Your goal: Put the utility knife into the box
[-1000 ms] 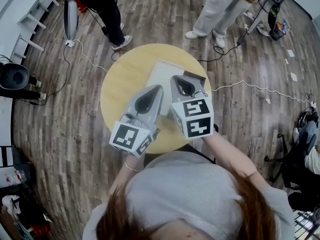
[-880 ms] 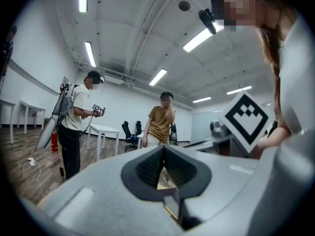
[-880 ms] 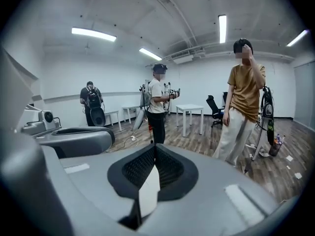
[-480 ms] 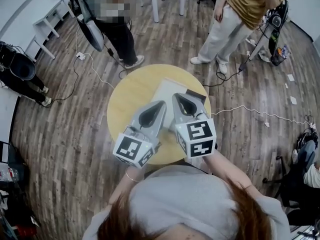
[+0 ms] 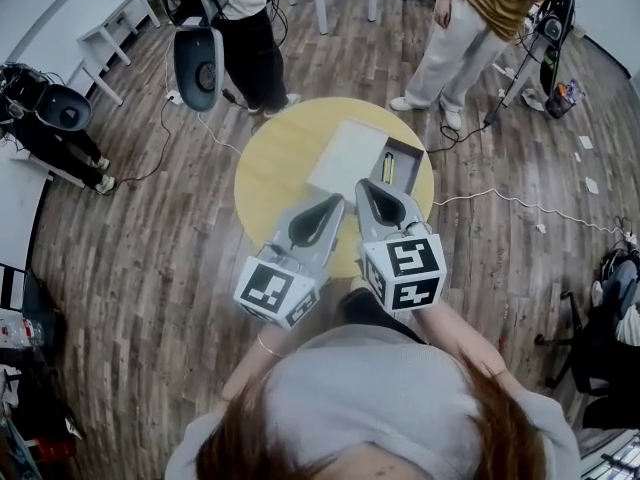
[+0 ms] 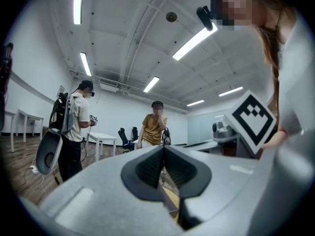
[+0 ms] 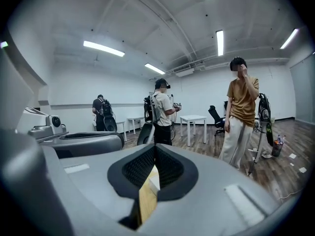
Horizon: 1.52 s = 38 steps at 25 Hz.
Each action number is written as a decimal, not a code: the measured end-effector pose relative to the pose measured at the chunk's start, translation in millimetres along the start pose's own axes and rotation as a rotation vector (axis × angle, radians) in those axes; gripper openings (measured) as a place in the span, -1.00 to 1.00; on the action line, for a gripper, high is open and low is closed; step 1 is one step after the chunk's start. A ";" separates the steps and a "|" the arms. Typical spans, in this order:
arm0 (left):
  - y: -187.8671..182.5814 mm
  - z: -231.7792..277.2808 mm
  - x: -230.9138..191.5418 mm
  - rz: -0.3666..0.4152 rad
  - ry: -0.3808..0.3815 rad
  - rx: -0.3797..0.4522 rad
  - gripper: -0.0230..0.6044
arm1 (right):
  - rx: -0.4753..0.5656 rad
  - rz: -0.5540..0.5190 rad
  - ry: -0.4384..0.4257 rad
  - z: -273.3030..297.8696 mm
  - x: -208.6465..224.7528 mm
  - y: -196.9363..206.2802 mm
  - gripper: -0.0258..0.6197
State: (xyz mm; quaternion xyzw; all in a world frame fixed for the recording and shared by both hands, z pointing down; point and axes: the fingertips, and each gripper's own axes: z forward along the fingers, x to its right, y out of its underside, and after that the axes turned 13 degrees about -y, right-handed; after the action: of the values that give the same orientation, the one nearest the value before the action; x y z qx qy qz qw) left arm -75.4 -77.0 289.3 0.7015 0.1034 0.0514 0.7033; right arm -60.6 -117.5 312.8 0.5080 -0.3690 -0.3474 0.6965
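The person holds both grippers side by side in front of the chest, marker cubes toward the body and noses pointing out over the near edge of the table. The left gripper (image 5: 331, 201) points about level and the right gripper (image 5: 368, 185) tips slightly downward. Each gripper's jaws are pressed together with nothing between them. The yellow utility knife (image 5: 388, 168) lies inside the open box (image 5: 412, 160), just beyond the right gripper's tips and clear of them. A white lid (image 5: 348, 156) lies flat just left of the box. Both rest on a round yellow table (image 5: 275, 163) standing on a wood-plank floor (image 5: 150, 258). A cable (image 5: 500, 200) trails over the floor to the right. Two people stand beyond the table, and white desks and office chairs line the far wall under ceiling strip lights.
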 end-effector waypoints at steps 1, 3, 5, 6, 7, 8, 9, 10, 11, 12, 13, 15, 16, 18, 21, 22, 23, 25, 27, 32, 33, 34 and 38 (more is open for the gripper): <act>-0.2 -10.5 3.6 0.002 0.002 0.000 -0.93 | 0.004 -0.004 0.001 -6.3 -9.6 2.0 -0.91; -0.6 -31.0 11.9 0.004 0.004 0.003 -0.93 | 0.013 0.000 -0.001 -20.2 -27.9 6.8 -0.91; -0.2 -49.9 21.1 0.004 0.008 0.005 -0.93 | 0.016 0.003 -0.001 -34.5 -43.8 11.9 -0.91; 0.4 -59.3 25.8 0.003 0.011 0.004 -0.93 | 0.016 0.006 0.000 -41.4 -51.6 14.6 -0.91; 1.2 -68.7 30.7 0.002 0.015 0.001 -0.92 | 0.016 0.012 0.001 -48.2 -59.3 17.4 -0.91; 2.0 -77.9 35.6 0.002 0.021 -0.002 -0.93 | 0.018 0.018 0.002 -55.0 -66.6 20.0 -0.91; 2.5 -86.7 40.7 0.001 0.027 -0.005 -0.93 | 0.019 0.024 0.006 -61.8 -73.3 22.4 -0.91; 2.7 -94.8 45.8 -0.001 0.033 -0.006 -0.93 | 0.021 0.030 0.010 -68.7 -79.5 24.4 -0.91; 2.8 -102.4 50.7 -0.003 0.038 -0.007 -0.93 | 0.021 0.035 0.014 -75.4 -85.4 26.3 -0.91; 3.0 -109.5 55.5 -0.005 0.043 -0.009 -0.93 | 0.020 0.037 0.018 -81.9 -91.1 28.1 -0.91; 3.4 -116.2 60.2 -0.007 0.048 -0.010 -0.93 | 0.019 0.034 0.023 -88.4 -96.5 30.0 -0.91; 4.2 -128.5 69.5 -0.009 0.056 -0.011 -0.93 | 0.020 0.026 0.032 -101.2 -105.9 33.4 -0.91; 4.3 -133.9 73.8 -0.010 0.059 -0.010 -0.92 | 0.025 0.026 0.035 -107.3 -109.6 34.5 -0.91; 3.7 -142.8 81.3 -0.009 0.064 -0.010 -0.92 | 0.037 0.032 0.041 -118.2 -114.4 35.1 -0.91; 2.6 -151.7 90.1 -0.003 0.065 -0.013 -0.93 | 0.064 0.047 0.024 -131.4 -120.1 33.6 -0.91; 1.5 -153.8 92.9 0.000 0.065 -0.013 -0.93 | 0.073 0.054 0.017 -134.9 -121.6 32.7 -0.91; 0.1 -155.8 95.4 0.002 0.062 -0.012 -0.93 | 0.079 0.059 0.012 -138.2 -122.8 31.8 -0.91; -3.6 -159.1 99.8 0.003 0.050 -0.007 -0.93 | 0.087 0.062 0.003 -144.6 -124.4 30.2 -0.91; -7.9 -161.3 104.4 0.005 0.037 0.002 -0.93 | 0.087 0.064 -0.006 -151.1 -125.4 29.4 -0.91; -9.1 -166.5 120.2 -0.001 0.005 0.001 -0.93 | 0.083 0.064 -0.027 -171.5 -125.6 29.8 -0.91; -7.9 -167.9 125.0 -0.005 0.001 0.000 -0.93 | 0.087 0.065 -0.037 -176.1 -125.7 30.4 -0.91; -6.5 -169.1 130.0 -0.007 0.000 -0.002 -0.93 | 0.093 0.067 -0.046 -180.3 -125.5 30.9 -0.91; -4.5 -170.0 144.9 -0.006 0.003 -0.005 -0.93 | 0.096 0.038 -0.052 -189.6 -124.0 32.2 -0.91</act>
State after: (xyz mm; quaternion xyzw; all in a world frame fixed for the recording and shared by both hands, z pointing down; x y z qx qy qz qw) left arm 28.4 120.4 275.1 0.6993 0.1065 0.0505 0.7050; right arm 47.0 82.3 283.8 0.5246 -0.4129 -0.3288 0.6679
